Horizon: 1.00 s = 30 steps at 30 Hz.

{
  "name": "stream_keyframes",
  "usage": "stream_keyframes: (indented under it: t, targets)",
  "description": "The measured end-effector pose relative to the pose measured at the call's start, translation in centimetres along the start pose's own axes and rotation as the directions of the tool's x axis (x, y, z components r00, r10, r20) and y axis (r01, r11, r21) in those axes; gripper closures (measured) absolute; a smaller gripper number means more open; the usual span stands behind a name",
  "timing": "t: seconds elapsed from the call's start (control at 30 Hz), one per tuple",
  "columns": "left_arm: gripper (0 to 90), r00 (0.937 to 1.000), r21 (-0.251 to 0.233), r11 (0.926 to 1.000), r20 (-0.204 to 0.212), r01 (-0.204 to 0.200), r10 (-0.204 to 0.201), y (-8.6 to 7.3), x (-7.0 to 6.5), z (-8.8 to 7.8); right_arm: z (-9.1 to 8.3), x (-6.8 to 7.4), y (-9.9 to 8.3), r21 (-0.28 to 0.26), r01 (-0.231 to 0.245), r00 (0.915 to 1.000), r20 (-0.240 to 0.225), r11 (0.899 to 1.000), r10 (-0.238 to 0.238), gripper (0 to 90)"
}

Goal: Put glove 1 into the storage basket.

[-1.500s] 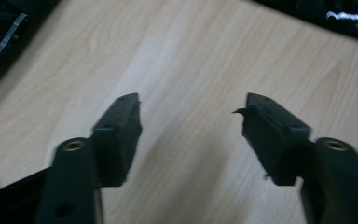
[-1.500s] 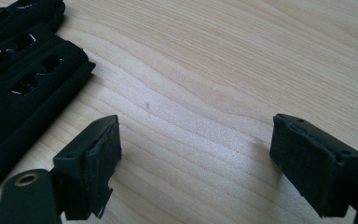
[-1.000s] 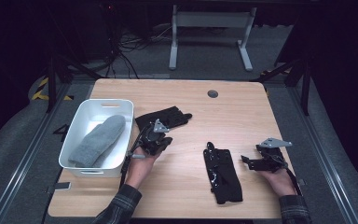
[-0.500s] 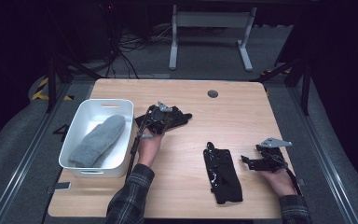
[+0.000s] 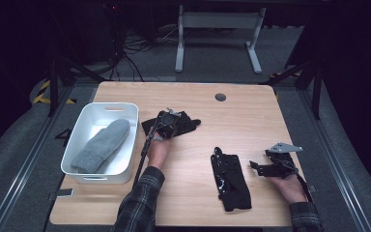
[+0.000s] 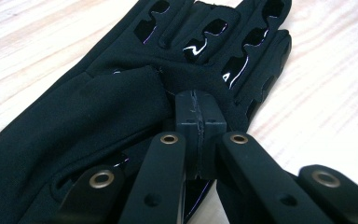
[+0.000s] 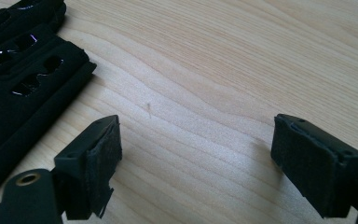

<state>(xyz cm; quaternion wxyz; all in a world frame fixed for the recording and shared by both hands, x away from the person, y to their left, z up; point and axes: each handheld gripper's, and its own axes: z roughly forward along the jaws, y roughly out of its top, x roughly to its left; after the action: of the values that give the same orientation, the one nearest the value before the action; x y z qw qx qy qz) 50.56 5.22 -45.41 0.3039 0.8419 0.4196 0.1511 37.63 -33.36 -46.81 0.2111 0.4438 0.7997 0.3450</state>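
Left hand-held gripper (image 5: pixel 168 126), jaws closed together, has moved from beside white bin (image 5: pixel 86 126) onto black glove (image 5: pixel 186 122); right hand-held gripper (image 5: pixel 263 166) unmoved, jaws wide.

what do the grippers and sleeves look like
Both grippers are black with two jaws: the left gripper has brass-coloured rivets on its linkage bars, the right gripper fuzzy dark pads. A grey three-cornered plate tops the right one. The sleeves are dark plaid.
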Motion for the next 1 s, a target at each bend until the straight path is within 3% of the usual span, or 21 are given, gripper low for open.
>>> stream_keyframes:
  t: [0.23,0.33,0.53,0.67,0.83,1.0]
  targets:
    - [90.0,0.9983,-0.009,0.9994,0.048,-0.034,0.034,-0.1,-2.4,-0.1,0.0,0.0,0.0,0.0,0.0,1.0,0.0,1.0,0.0,16.6]
    - [90.0,0.9955,-0.017,0.9982,0.075,-0.058,0.059,0.0,-3.9,0.1,0.0,0.0,0.0,0.0,0.0,1.0,0.0,1.0,0.0,16.6]
    - [90.0,0.9888,-0.024,0.9973,0.13,-0.07,0.073,0.1,-6.5,0.2,0.0,0.0,0.0,0.0,0.0,1.0,0.0,1.0,0.0,16.6]
    - [90.0,0.9846,-0.029,0.9957,0.149,-0.088,0.091,0.2,-7.4,0.1,0.0,0.0,0.0,0.0,0.0,1.0,0.0,1.0,0.0,16.6]
    - [90.0,0.9837,-0.049,0.9943,0.148,-0.095,0.102,0.4,-6.8,-1.3,0.0,0.0,0.0,0.0,0.0,1.0,0.0,1.0,0.0,16.6]
    - [90.0,0.9904,-0.026,0.9957,0.104,-0.089,0.091,-0.5,-4.8,-2.5,0.0,0.0,0.0,0.0,0.0,1.0,0.0,1.0,0.0,16.6]
